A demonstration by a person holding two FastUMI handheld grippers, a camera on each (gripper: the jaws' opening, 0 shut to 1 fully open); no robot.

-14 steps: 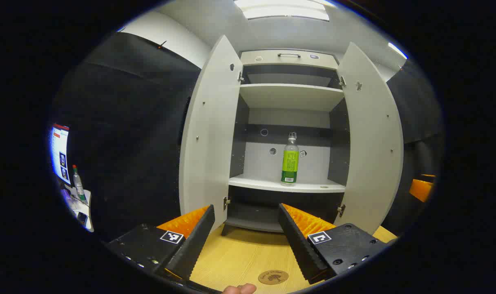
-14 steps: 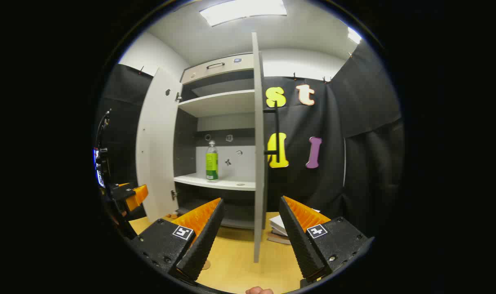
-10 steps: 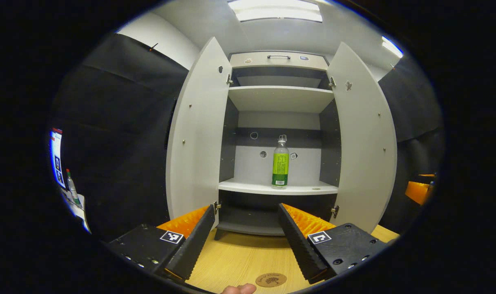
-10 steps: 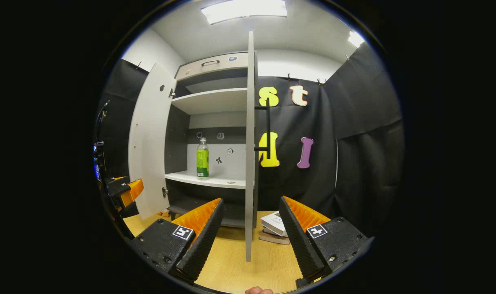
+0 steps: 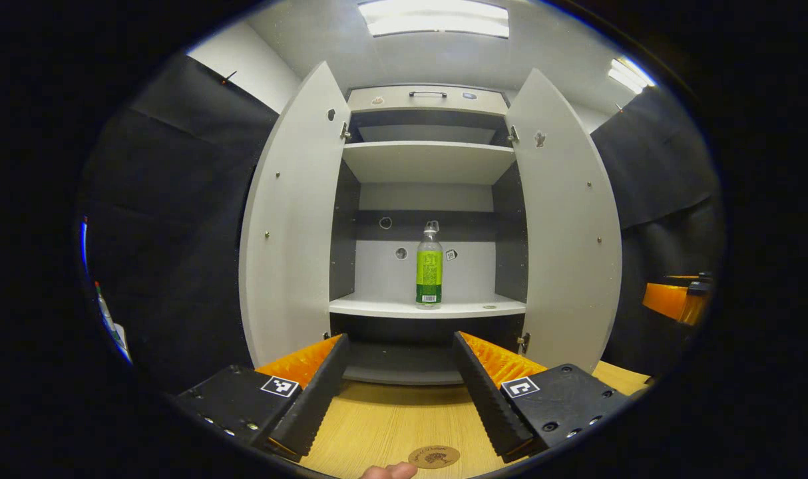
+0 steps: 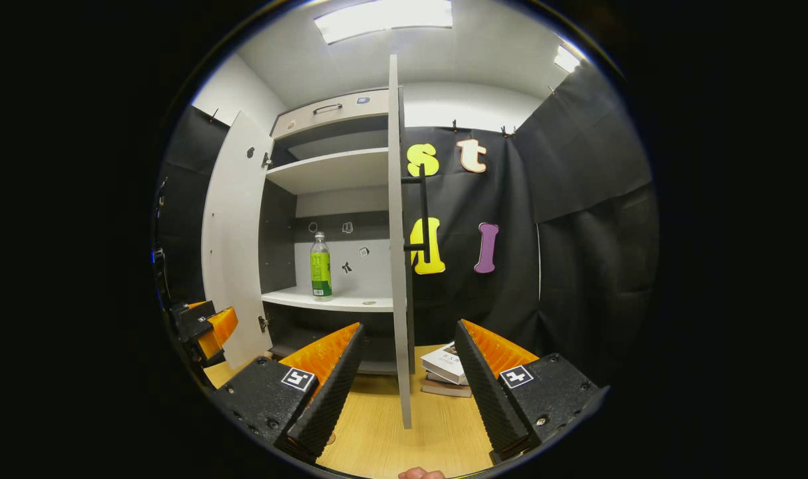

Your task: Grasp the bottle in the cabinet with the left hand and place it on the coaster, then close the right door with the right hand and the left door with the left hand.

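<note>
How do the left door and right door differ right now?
In the right gripper view the right door is seen edge-on, with its black bar handle showing; the left door shows its broad inner face and no handle. The right door stands nearer that camera, the left door farther. Both are pale, swung open.

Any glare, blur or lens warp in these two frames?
Left gripper view: sharp; ceiling light blown out; fisheye bows both cabinet doors outward; bottle crisp. Right gripper view: sharp too, light panel overexposed, right door edge-on and nearly straight.
</note>
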